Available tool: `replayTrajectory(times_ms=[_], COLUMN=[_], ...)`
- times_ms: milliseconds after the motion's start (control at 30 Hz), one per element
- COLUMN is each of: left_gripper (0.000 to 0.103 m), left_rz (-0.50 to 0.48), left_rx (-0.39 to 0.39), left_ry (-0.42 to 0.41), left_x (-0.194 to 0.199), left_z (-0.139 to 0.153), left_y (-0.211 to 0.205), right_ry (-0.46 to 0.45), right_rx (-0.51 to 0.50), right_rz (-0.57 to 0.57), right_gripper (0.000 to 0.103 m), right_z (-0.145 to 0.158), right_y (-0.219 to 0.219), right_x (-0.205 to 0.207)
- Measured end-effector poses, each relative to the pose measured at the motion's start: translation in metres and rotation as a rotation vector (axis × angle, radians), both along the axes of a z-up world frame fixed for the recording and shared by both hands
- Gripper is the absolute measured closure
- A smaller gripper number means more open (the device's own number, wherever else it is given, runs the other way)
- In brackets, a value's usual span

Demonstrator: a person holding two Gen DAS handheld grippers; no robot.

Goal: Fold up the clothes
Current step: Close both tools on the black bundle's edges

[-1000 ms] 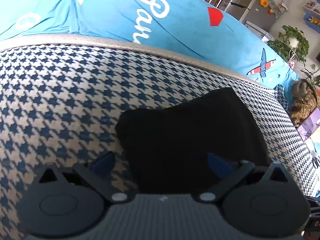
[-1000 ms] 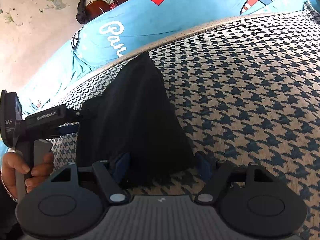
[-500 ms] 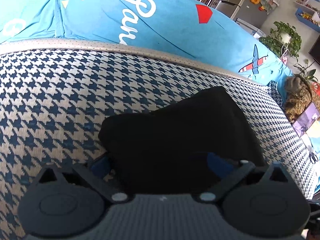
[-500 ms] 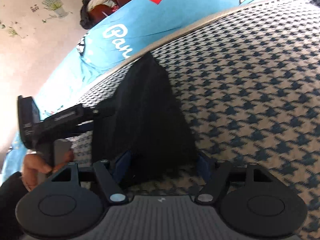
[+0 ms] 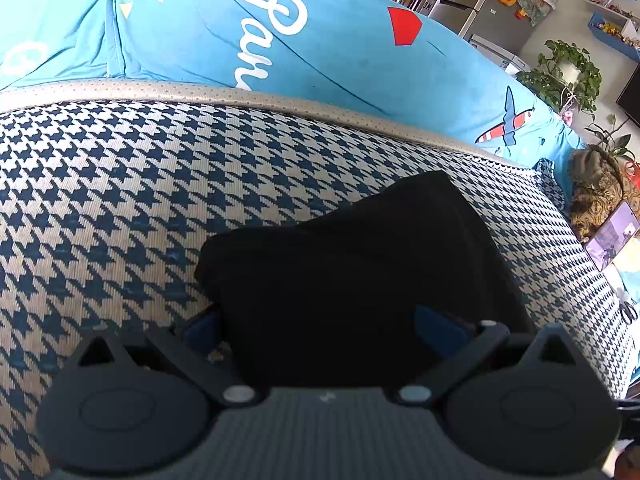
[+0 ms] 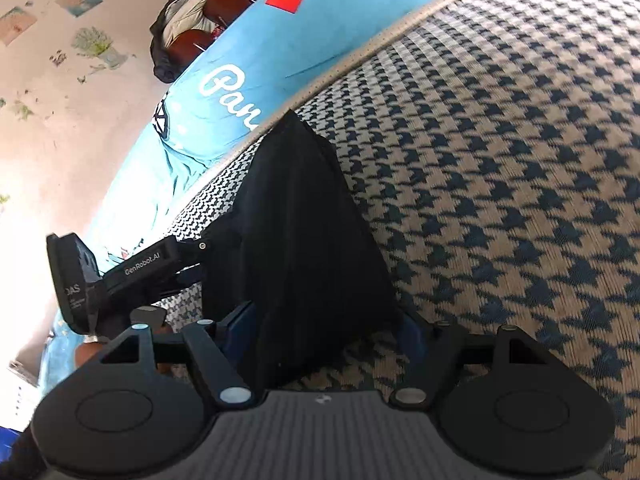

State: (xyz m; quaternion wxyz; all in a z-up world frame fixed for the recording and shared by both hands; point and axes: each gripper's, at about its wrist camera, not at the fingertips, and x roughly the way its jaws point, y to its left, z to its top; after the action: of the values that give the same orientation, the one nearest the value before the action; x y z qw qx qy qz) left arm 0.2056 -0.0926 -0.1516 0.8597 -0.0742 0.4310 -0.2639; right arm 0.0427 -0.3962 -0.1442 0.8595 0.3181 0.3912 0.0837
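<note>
A black folded garment [image 5: 352, 264] lies on the houndstooth sofa cushion [image 5: 120, 184]. My left gripper [image 5: 320, 326] stands open over the garment's near edge. Its left blue pad sits beside the cloth's left border and its right pad rests over the cloth. In the right wrist view the same garment [image 6: 296, 232] runs away from me as a tall dark wedge. My right gripper [image 6: 324, 332] is open, its fingers straddling the garment's near corner. The left gripper's black housing [image 6: 136, 270] reaches the cloth from the left, with a hand [image 6: 86, 354] below it.
A blue cushion with white lettering [image 5: 320, 40] backs the seat. Beyond it are a fridge [image 5: 472, 8] and potted plants [image 5: 568, 72]. A phone [image 5: 612, 236] lies off the cushion's right end. Bare houndstooth fabric [image 6: 500, 180] spreads right of the garment.
The right wrist view has rolled, so the cushion and garment now lean more steeply. In the left wrist view the garment has shifted slightly left between the fingers. Both pairs of jaws stay wide.
</note>
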Motion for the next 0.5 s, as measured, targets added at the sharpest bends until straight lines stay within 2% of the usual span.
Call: replayTrajectory(times_ms=[100,233,400,500], left_gripper=[0.005,0.017,0.033,0.047], left_rz=[-0.001,0.006,0.032,0.048], left_rx=[0.011,0.021,0.029,0.045], left_ry=[-0.015,-0.034,-0.046,-0.061], left_x=[-0.001,-0.003,-0.004,-0.008], left_z=[0.000,0.001,0.002,0.003], left_y=[-0.002,-0.003,-0.001,-0.001], right_ry=[-0.009,-0.028,-0.034,-0.041], right_rx=[-0.040,-0.128,-0.167,-0.192], right_rz=[-0.005,-0.010,-0.025,-0.026], right_gripper=[0.029,0.050,0.059,0.068], right_z=[0.001,0.001,-0.002,0.000], right_y=[0.008,0.022,0.026,0.028], right_x=[0.008,0.018,0.024,0.024])
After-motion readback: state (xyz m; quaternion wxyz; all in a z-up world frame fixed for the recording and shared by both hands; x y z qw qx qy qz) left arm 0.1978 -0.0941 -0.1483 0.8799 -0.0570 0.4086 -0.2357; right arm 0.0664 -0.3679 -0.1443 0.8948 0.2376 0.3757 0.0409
